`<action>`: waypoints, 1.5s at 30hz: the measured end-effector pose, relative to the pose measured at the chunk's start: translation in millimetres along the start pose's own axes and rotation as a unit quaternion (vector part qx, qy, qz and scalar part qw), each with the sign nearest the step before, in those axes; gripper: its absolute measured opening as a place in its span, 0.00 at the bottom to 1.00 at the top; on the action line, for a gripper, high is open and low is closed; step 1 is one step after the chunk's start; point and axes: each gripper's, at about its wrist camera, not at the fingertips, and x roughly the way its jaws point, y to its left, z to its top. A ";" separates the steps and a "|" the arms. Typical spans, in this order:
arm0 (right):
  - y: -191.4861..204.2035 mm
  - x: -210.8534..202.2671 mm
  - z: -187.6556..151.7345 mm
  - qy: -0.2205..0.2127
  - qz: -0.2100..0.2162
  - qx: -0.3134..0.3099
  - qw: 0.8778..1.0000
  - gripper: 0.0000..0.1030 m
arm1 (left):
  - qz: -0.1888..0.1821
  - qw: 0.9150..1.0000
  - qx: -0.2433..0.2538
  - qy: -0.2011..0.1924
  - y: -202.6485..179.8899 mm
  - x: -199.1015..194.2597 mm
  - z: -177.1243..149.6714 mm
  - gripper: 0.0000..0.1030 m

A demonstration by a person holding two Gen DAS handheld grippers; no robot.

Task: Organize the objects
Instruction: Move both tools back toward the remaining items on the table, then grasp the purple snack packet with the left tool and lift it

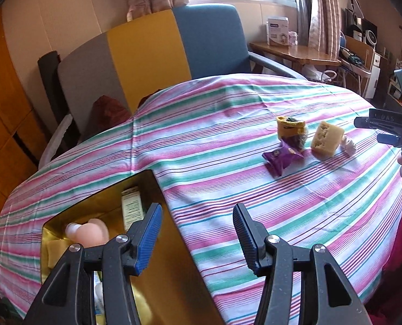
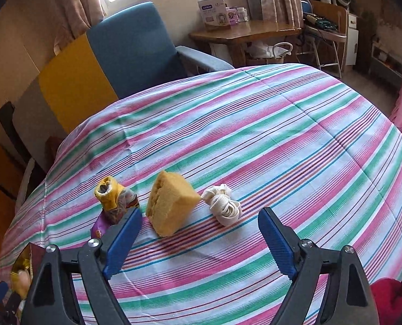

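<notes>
On the striped tablecloth [image 2: 282, 140] lie a yellow sponge [image 2: 171, 203], a coiled white strap [image 2: 224, 203], a small yellow-topped pouch [image 2: 111, 192] and a purple packet [image 2: 99, 227]. My right gripper [image 2: 201, 214] hovers open just in front of the sponge and strap, nothing between its fingers. In the left wrist view the same sponge [image 1: 327, 139], pouch [image 1: 290, 128], packet [image 1: 280, 157] and strap [image 1: 348, 143] sit at the far right, with the right gripper [image 1: 374, 131] beside them. My left gripper [image 1: 198, 211] is open and empty over the corner of a gold-lined box [image 1: 173, 270] holding a pink bottle [image 1: 92, 233] and a carton [image 1: 131, 205].
A blue, yellow and grey armchair [image 1: 206, 38] stands behind the table. Further back, a wooden side table [image 2: 244, 32] carries boxes. Red cloth [image 2: 388, 287] lies at the near right edge. The box's corner [image 2: 24, 265] shows at the lower left of the right wrist view.
</notes>
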 end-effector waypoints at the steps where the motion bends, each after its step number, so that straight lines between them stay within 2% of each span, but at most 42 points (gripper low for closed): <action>1: -1.0 0.3 0.3 0.001 -0.001 0.003 1.000 0.87 | -0.002 1.000 0.001 0.001 -2.2 2.0 1.1 0.53; 21: -12.7 1.8 2.9 0.017 0.008 0.035 0.999 0.90 | -0.041 0.998 0.006 0.036 -35.2 45.2 15.1 0.53; 29: -24.9 -3.3 6.3 0.006 0.003 0.068 0.998 0.91 | -0.081 0.996 0.013 0.042 -55.6 72.6 30.4 0.59; 32: -29.0 -2.4 7.2 0.010 0.008 0.082 0.997 0.91 | -0.095 0.994 0.028 0.045 -68.9 86.5 39.3 0.61; 34: -29.0 -1.9 7.5 0.011 0.011 0.083 0.996 0.91 | -0.104 0.993 0.032 0.051 -76.5 95.8 45.5 0.68; 37: -28.0 -0.1 6.9 0.015 0.014 0.081 0.997 0.91 | -0.117 0.990 0.068 0.036 -91.3 104.7 55.7 0.72; 40: -28.6 1.1 6.3 0.019 0.018 0.082 0.996 0.91 | -0.139 0.984 0.104 0.040 -103.5 118.7 64.3 0.74; 43: -29.5 0.4 6.4 0.019 0.021 0.085 0.996 0.91 | -0.136 0.978 0.149 0.047 -115.4 135.1 68.8 0.74; 45: -29.5 0.6 6.5 0.019 0.023 0.086 0.996 0.91 | -0.142 0.975 0.161 0.048 -121.2 143.9 70.6 0.74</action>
